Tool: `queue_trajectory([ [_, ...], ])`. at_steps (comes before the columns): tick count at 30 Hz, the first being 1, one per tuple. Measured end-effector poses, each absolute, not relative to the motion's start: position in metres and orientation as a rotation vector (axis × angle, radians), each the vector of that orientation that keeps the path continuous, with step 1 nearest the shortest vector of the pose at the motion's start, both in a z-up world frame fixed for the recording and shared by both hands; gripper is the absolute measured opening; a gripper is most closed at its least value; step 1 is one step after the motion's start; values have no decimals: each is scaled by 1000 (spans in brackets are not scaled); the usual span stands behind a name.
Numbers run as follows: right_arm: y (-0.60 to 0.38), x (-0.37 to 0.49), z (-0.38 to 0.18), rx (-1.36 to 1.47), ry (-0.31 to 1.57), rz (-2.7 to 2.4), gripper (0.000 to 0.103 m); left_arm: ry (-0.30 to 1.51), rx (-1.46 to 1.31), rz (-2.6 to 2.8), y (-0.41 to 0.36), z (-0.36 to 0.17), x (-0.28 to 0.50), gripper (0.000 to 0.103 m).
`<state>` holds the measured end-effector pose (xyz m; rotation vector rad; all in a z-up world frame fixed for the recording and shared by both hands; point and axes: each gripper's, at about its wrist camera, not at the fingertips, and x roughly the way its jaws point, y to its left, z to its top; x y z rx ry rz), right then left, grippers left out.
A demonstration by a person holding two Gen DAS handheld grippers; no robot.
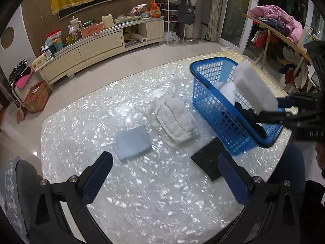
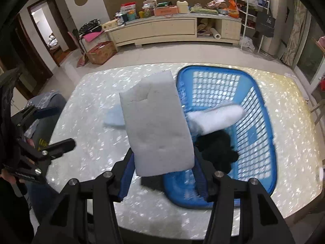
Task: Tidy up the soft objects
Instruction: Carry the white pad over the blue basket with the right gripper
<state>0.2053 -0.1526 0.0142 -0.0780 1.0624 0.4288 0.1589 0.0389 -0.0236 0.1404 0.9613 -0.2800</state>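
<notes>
R gripper (image 2: 162, 174) clamped on white foam block (image 2: 156, 124), held over blue basket (image 2: 264, 109).

Block fills frame center in R view, basket to its right w/ a white cloth (image 2: 219, 118) & black item (image 2: 217, 150) inside. L gripper (image 1: 164, 174) at bottom of L view, fingers apart, holding nothing, above shiny table (image 1: 158, 207); folded blue cloth (image 1: 132, 142), white padded bundle (image 1: 175, 120) & black pad (image 1: 209, 160) lie mid-frame.

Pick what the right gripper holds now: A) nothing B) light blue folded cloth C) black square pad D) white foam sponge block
D: the right gripper is shut on the white foam sponge block, carrying it at the blue basket; the light blue folded cloth and black square pad lie on the table.
</notes>
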Motion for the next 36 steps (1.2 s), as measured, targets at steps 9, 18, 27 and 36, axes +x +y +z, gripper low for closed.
queue_trajectory([
  [9,-173,253,-13,-94,1111,338,51,997,150,-304,48,-48,203,103],
  [18,-182,286,-26,-95,1154,289,52,1084,200,-360,46,-100,244,86],
  [27,-178,301,-40,-107,1197,260,52,1168,203,-358,44,-153,275,69],
  [36,-174,299,-48,-112,1231,250,53,1224,230,-326,47,-192,296,57],
])
